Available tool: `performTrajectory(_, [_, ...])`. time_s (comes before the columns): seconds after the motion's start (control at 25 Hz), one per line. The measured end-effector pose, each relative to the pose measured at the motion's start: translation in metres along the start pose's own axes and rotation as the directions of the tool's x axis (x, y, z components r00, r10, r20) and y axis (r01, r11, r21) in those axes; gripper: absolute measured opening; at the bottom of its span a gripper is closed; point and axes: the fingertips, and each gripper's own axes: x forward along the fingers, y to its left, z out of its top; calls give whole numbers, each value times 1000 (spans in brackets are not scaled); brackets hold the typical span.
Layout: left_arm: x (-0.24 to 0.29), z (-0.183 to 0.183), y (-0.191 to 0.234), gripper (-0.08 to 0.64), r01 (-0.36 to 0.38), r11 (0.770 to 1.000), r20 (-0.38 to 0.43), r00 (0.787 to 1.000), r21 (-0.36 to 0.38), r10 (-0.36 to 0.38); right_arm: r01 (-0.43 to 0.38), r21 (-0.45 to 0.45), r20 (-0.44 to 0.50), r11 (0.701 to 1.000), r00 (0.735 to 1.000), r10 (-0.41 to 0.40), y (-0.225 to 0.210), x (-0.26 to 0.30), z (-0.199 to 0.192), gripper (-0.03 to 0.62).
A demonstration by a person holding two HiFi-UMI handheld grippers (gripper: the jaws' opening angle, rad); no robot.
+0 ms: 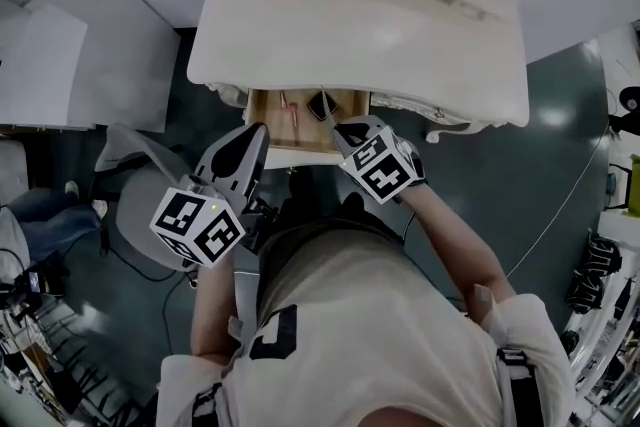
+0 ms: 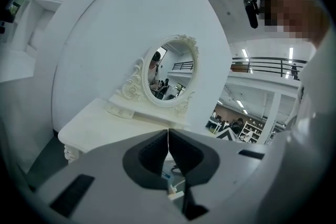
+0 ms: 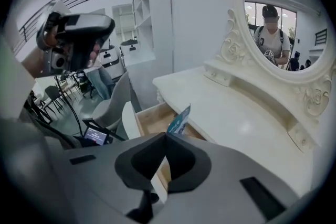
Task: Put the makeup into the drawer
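A white dressing table has its wooden drawer pulled out. A slim pink makeup stick lies inside it. My right gripper is shut on a thin, flat makeup packet, dark from above and blue in the right gripper view, held tilted over the open drawer. Its jaws pinch the packet's lower edge. My left gripper hovers at the drawer's front left corner, shut and empty. In the left gripper view its closed jaws point at the table and mirror.
An oval mirror in a carved white frame stands at the back of the tabletop. A grey chair sits to the left of the person. White shelving stands beside the table.
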Motion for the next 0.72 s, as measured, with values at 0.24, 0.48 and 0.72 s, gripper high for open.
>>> performTrajectory(0.24, [-4, -4, 22, 58, 1, 999, -19, 1000, -33, -2, 135, -44, -155, 990, 978, -140, -23, 32, -16, 26])
performTrajectory(0.48, [-1, 0, 54, 58, 12, 998, -44, 999, -56, -15, 295, -168, -128, 941, 940, -318, -36, 45, 2, 26])
performTrajectory(0.72, [3, -2, 73, 58, 38, 997, -85, 995, -70, -44, 198, -314, -207, 928, 940, -271, -9, 121, -25, 26])
